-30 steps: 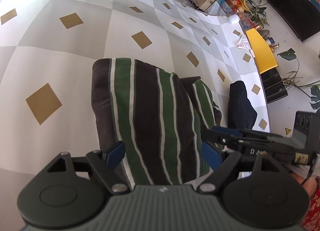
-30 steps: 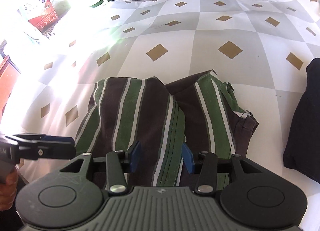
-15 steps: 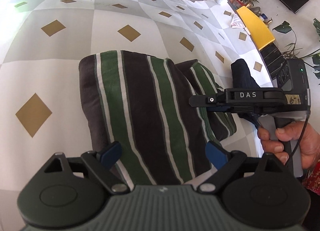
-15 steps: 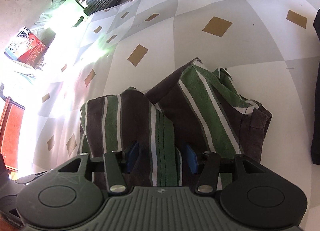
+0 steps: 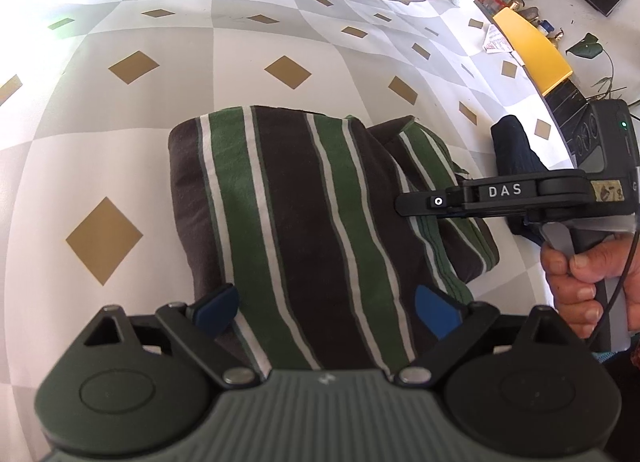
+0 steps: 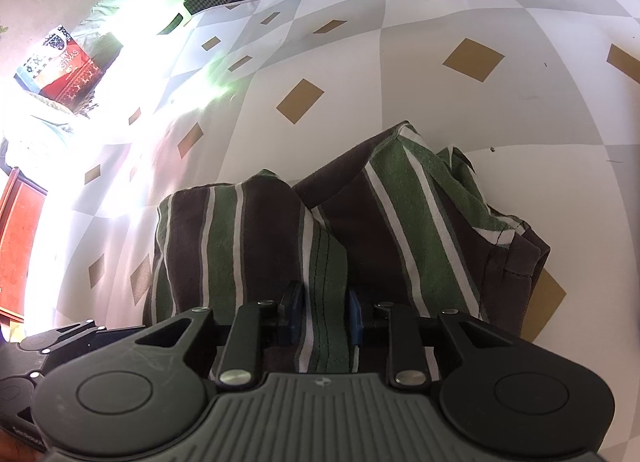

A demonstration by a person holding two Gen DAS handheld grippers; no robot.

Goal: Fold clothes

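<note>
The folded striped shirt (image 5: 304, 221) lies on the checked tablecloth (image 5: 280, 41). The left gripper (image 5: 326, 308) hangs over its near edge, jaws spreading wider, gripping nothing. The right gripper (image 6: 323, 312) is closing on a fold of the shirt

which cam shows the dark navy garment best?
Left wrist: the dark navy garment lies in view on the tablecloth, beyond the striped shirt, partly behind the right gripper. Right wrist doesn't show it.

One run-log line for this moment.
left tool: opening, over striped shirt | right tool: closing around shirt's hem fold | fold: unfinished
</note>
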